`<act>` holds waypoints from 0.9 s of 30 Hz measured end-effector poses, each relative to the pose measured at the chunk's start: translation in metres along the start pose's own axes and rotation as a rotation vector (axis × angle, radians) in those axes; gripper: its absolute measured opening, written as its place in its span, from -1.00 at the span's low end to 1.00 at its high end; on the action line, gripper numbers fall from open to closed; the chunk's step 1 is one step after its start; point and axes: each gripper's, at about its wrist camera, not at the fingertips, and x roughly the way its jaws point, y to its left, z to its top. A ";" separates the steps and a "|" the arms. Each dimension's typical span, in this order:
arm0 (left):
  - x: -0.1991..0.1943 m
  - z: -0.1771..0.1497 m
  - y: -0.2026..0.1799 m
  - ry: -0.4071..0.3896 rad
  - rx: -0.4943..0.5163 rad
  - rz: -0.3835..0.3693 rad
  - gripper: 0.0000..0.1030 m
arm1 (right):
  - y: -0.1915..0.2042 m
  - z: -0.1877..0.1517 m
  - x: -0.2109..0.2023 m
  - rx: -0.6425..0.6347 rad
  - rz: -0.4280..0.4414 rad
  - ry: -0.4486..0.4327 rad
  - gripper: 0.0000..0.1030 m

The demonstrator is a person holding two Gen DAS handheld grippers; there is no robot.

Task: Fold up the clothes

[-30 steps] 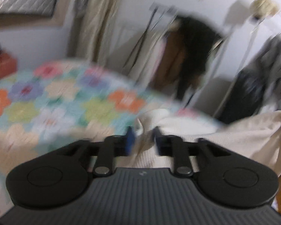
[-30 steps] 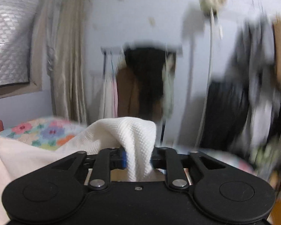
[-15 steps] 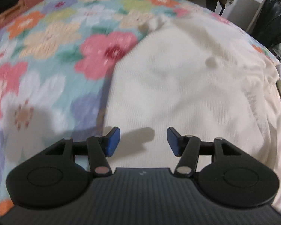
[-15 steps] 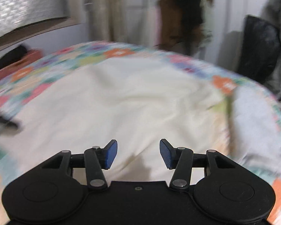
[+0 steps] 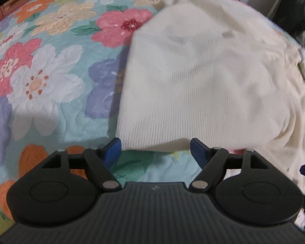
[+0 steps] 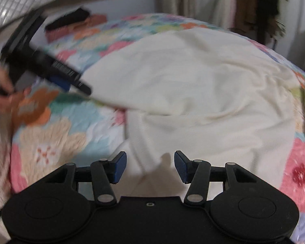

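A cream ribbed knit garment (image 5: 201,77) lies spread on the floral quilt (image 5: 50,77), one layer folded over another. My left gripper (image 5: 155,152) hovers open just in front of the garment's near hem, holding nothing. In the right wrist view the same garment (image 6: 203,93) fills the middle, with a sleeve or lower flap running toward the camera. My right gripper (image 6: 150,167) stands open over that near flap, its blue pads apart and empty. The left gripper (image 6: 57,75) appears there at the left, held in a person's hand (image 6: 2,89).
The quilt (image 6: 57,134) covers the whole bed. A reddish-brown box with dark cloth (image 6: 75,23) sits at the bed's far side by the wall. Hanging clothes (image 6: 256,6) and a curtain stand behind the bed. A black bag (image 5: 294,10) is at far right.
One second ago both grippers held the garment up, shut on it. They let go, the garment dropped flat onto the quilt, and both grippers have pulled back toward its near edge, open.
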 end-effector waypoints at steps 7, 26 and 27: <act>0.022 -0.008 -0.009 0.075 0.063 -0.061 0.81 | 0.035 0.004 0.036 -0.205 -0.154 -0.008 -0.29; 0.018 0.034 -0.016 -0.317 -0.029 -0.178 -0.62 | -0.050 0.014 -0.009 0.059 -0.412 -0.124 -0.98; 0.017 0.032 -0.017 -0.321 -0.014 -0.166 -0.59 | -0.056 0.014 -0.007 0.068 -0.424 -0.119 -0.98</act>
